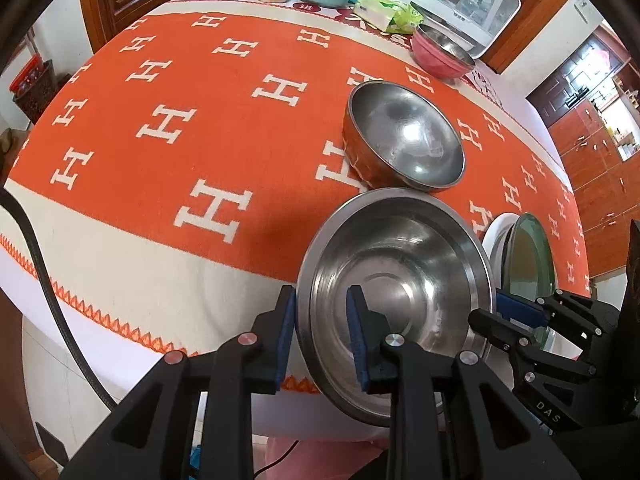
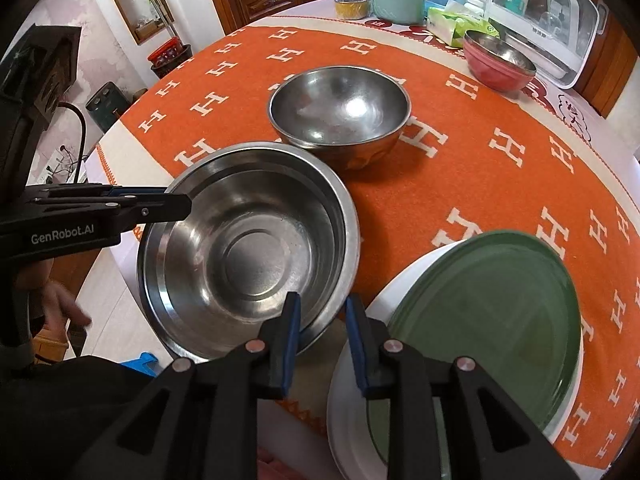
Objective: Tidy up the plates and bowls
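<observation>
Steel bowl's [image 1: 394,296] rim sits between both claws — left [image 1: 322,332], right [image 2: 320,344].

"How do the grippers stand?"

"Both point steeply down. The left gripper [image 1: 322,336], bottom centre of its view, pinches the wide stainless steel bowl [image 1: 400,264] by its rim."

"And the other?"

"The right gripper [image 2: 322,336] straddles the opposite rim; I can't tell whether it presses. A bare hand [image 2: 60,308] shows lower left."

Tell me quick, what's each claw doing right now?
Left claw: closed on the steel bowl rim.
Right claw: straddles the same rim; grip cannot be told.
</observation>
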